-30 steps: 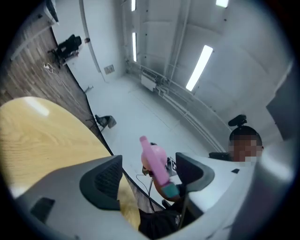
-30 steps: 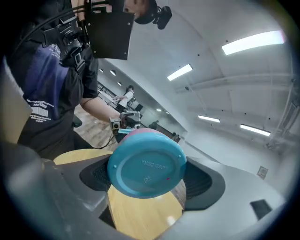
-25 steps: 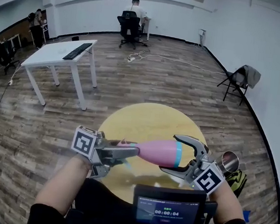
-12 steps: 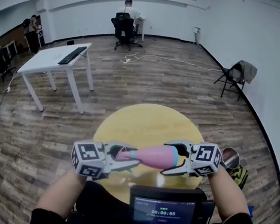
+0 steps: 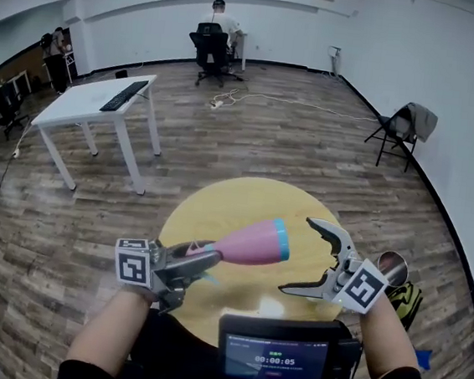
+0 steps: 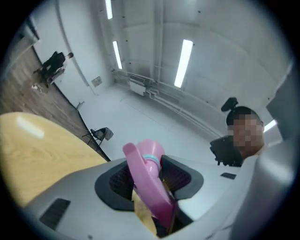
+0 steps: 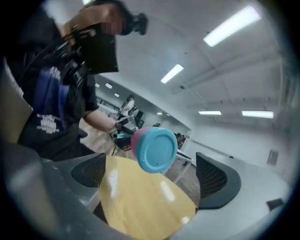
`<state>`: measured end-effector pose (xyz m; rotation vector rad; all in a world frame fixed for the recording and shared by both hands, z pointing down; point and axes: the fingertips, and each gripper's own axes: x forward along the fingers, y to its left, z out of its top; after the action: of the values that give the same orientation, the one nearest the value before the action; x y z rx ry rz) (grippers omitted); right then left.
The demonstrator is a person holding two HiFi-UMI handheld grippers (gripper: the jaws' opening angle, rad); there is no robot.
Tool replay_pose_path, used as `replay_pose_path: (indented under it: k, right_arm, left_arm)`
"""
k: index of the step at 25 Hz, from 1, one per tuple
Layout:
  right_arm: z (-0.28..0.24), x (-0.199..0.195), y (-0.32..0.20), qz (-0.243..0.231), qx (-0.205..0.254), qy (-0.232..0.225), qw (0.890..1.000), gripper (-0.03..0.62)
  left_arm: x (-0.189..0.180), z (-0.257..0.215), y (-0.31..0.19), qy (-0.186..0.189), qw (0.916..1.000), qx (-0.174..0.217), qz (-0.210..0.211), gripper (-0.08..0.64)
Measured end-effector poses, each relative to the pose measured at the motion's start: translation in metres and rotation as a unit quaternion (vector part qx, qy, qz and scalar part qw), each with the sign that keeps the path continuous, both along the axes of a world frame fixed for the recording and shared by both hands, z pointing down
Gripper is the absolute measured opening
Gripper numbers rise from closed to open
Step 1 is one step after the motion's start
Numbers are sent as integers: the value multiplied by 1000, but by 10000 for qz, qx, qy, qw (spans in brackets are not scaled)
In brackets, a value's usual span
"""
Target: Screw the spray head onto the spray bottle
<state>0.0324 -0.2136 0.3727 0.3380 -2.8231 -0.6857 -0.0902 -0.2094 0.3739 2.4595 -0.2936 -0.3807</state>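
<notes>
A pink spray bottle (image 5: 248, 243) with a teal base (image 5: 280, 239) hangs above the round yellow table (image 5: 245, 195), tilted up to the right. My left gripper (image 5: 202, 262) is shut on its spray head (image 6: 145, 164); its jaws have just been closing, with the pink trigger and teal collar between the pads. My right gripper (image 5: 296, 256) stands open just right of the base, its jaws having just been opening, with nothing between them. In the right gripper view the teal base (image 7: 157, 149) faces the camera, apart from both pads (image 7: 213, 180).
A white desk (image 5: 95, 98) with a keyboard stands far left. A person sits in an office chair (image 5: 211, 37) at the back wall. A folding chair (image 5: 404, 126) stands at the right wall. A shiny round cup (image 5: 392, 264) sits beside the table; a screen (image 5: 274, 357) is below.
The right gripper has opened and come off the bottle's base, drawing back to the right. The bottle, held by the left gripper alone, now tilts base-up. The left gripper shifted slightly down-left.
</notes>
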Motion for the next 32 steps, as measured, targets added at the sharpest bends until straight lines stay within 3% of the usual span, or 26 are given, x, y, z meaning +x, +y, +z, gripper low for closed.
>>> replay_pose_path:
  k: [3,6,7,9,11,13,14,15,17,18,19,20,21,23,24,25,26,28,29,30,31,32]
  right_arm:
    - [-4,-11,11,41,891,334,9955,592]
    - [10,-29,18,-273,1263,839,9881,592]
    - [18,-30,20,-341,1218,1011,9868,470]
    - [25,-26,20,-457,767,1010,9909,465]
    - [23,-24,22,-634,138,721,9953,465]
    - [22,-23,21,-812,-748,460,9928,465]
    - [22,-22,19,-938,-1409,343,9850,466]
    - [24,-20,16,-1127,-2227,201,9681,465]
    - [27,-16,13,-1578,-3942,-141,9053,465]
    - [29,-17,13,-1705,-4479,-258,8773,465]
    - [31,-19,14,-1706,-4646,-323,8684,465]
    - [30,-22,14,-1578,-4437,-360,8814,466]
    - [26,-24,11,-1348,-3886,-373,9107,466]
    - [16,-24,4,-774,-2026,-165,9761,571]
    - [13,-22,2,-494,-1010,95,9936,575]
    - [12,-20,1,-236,-170,383,9988,583]
    - [12,-20,1,-36,446,613,9971,590]
    - [12,-28,7,-4,1214,848,9890,594]
    - [15,-34,12,-155,1406,922,9856,594]
    - [18,-39,17,-306,1439,999,9841,552]
    - [22,-40,19,-396,1308,1066,9849,470]
    - [24,-38,19,-427,1060,1101,9873,469]
  left_arm:
    - [5,11,0,-114,9989,-360,282,178]
    - [24,13,8,-432,9968,-253,629,176]
    - [31,12,12,-569,9960,-103,682,178]
    - [41,14,19,-1004,9924,258,661,187]
    - [45,17,24,-1343,9875,562,607,189]
    - [46,16,27,-1643,9792,1076,517,189]
    - [47,14,29,-1870,9699,1497,441,189]
    - [48,12,33,-2167,9540,2041,356,189]
    - [53,11,39,-2771,9118,3020,243,188]
    - [53,12,39,-2906,9034,3141,261,189]
    - [52,15,38,-2868,9091,3006,306,187]
    - [48,17,34,-2671,9249,2685,331,186]
    - [41,18,27,-2344,9461,2216,304,179]
    - [23,18,8,-1474,9831,1073,132,179]
    - [15,16,1,-1034,9931,549,73,178]
    - [10,14,-3,-656,9977,145,90,178]
    - [8,13,-3,-387,9990,-121,186,178]
    - [15,12,3,-224,9981,-309,477,178]
    - [21,12,6,-294,9973,-284,606,178]
    - [27,13,9,-432,9964,-210,701,178]
    - [32,15,12,-607,9953,-114,749,178]
    - [35,17,14,-777,9941,-31,752,184]
